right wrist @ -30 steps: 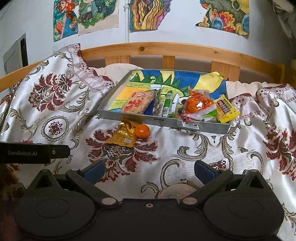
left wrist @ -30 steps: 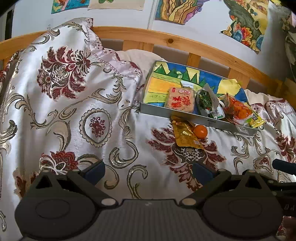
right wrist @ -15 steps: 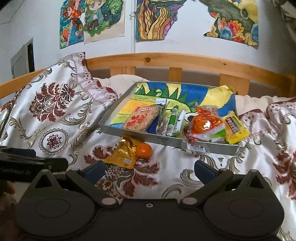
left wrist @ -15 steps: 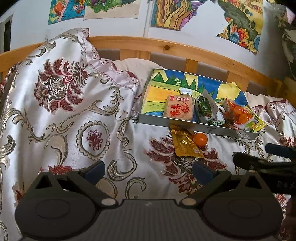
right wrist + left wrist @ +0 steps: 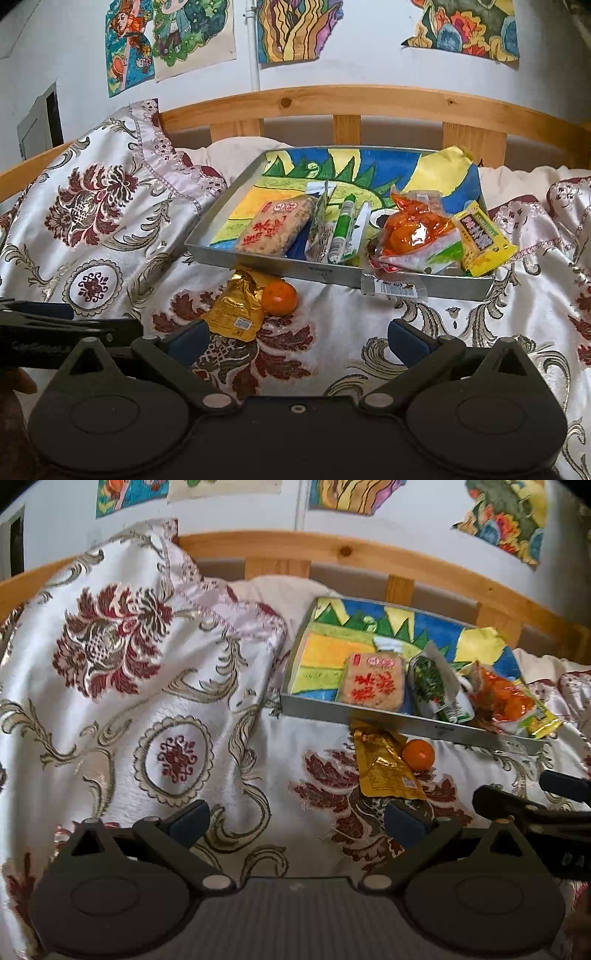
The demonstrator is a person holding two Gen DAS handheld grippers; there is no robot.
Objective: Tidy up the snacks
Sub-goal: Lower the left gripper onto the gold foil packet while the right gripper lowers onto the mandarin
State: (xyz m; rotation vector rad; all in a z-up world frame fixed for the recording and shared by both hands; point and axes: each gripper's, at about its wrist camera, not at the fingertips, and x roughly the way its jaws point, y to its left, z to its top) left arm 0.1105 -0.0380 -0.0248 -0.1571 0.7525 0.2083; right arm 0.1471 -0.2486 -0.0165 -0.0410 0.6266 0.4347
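A metal tray (image 5: pixel 325 275) with a colourful painted lining sits on the bed and holds a rice cracker pack (image 5: pixel 275 230), green packets (image 5: pixel 341 232), an orange bag (image 5: pixel 413 230) and a yellow packet (image 5: pixel 480 236). A gold foil packet (image 5: pixel 236 310) and a small orange (image 5: pixel 279 299) lie on the bedspread in front of the tray. My right gripper (image 5: pixel 297 338) is open and empty, just short of them. My left gripper (image 5: pixel 297 821) is open and empty; the tray (image 5: pixel 424 725), gold packet (image 5: pixel 384 771) and orange (image 5: pixel 418 755) lie ahead to its right.
A patterned satin bedspread (image 5: pixel 147 701) covers the bed and rises in a mound at the left. A wooden headboard rail (image 5: pixel 369 103) runs behind the tray. Drawings hang on the wall (image 5: pixel 332 48). The right gripper shows at the left view's right edge (image 5: pixel 524 812).
Both grippers have moved forward toward the tray, so the snacks look larger and nearer. The right gripper has come further into the left wrist view. Both stay open.
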